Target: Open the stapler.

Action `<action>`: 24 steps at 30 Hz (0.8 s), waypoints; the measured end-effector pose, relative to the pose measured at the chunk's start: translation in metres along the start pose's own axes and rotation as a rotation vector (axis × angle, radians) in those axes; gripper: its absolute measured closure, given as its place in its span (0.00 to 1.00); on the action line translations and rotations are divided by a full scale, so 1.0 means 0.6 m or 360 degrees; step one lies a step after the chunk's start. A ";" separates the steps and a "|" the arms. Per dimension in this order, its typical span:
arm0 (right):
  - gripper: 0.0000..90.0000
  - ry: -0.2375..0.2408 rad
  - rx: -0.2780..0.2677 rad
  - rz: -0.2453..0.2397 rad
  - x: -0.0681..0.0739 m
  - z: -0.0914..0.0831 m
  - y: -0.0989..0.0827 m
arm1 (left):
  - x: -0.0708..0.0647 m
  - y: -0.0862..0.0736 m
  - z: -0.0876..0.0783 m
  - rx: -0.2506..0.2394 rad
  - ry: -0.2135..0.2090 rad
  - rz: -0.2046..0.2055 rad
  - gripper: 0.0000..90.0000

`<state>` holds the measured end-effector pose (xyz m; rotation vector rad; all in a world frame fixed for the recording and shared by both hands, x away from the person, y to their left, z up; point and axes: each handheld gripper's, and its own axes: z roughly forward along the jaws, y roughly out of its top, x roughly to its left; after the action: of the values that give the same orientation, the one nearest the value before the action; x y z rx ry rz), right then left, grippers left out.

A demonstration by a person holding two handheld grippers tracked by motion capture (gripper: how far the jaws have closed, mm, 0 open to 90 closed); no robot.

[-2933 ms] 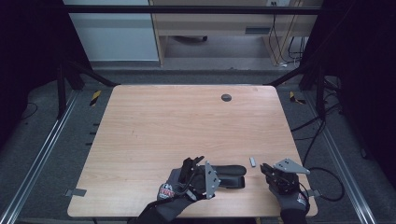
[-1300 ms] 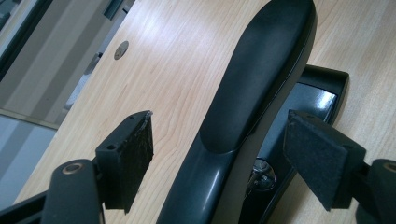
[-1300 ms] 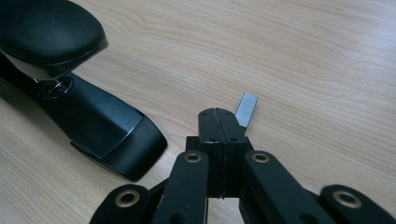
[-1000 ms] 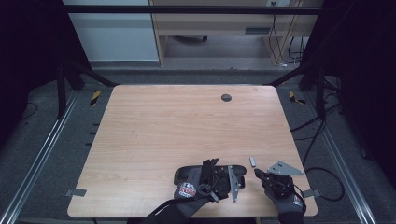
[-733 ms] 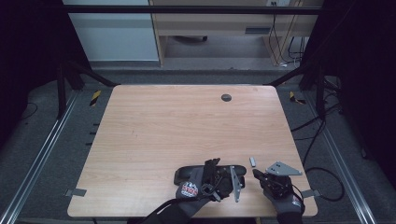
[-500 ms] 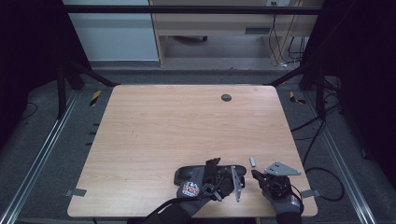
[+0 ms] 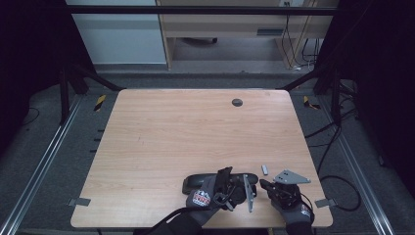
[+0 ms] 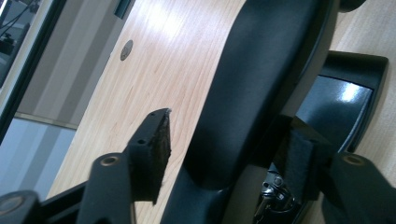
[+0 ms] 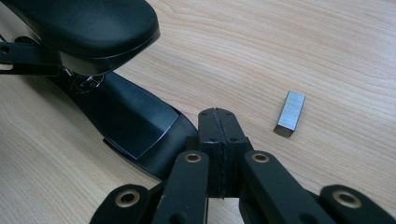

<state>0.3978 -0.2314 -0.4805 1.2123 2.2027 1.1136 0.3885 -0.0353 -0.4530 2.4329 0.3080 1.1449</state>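
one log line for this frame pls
left tongs: closing around stapler top arm | right tongs: shut, empty, beside stapler base | staple block: on table, untouched

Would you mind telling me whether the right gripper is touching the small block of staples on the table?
Apart. In the right gripper view, bare wood separates the shut right gripper from the block of staples, lying off to its side.

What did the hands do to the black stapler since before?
The left gripper slid right along the stapler, and its jaws have just been closing around the black top arm, which now stands lifted off the base. The right gripper stayed shut, and the little block of staples did not move.
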 end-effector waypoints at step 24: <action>1.00 0.0117 0.0055 -0.0024 0.022 0.024 -0.001 | -0.010 0.000 -0.001 -0.0016 0.0034 0.0009 0.54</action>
<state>0.3997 -0.2141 -0.4895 1.1842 2.2909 1.1361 0.3844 -0.0374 -0.4570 2.4158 0.3017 1.1723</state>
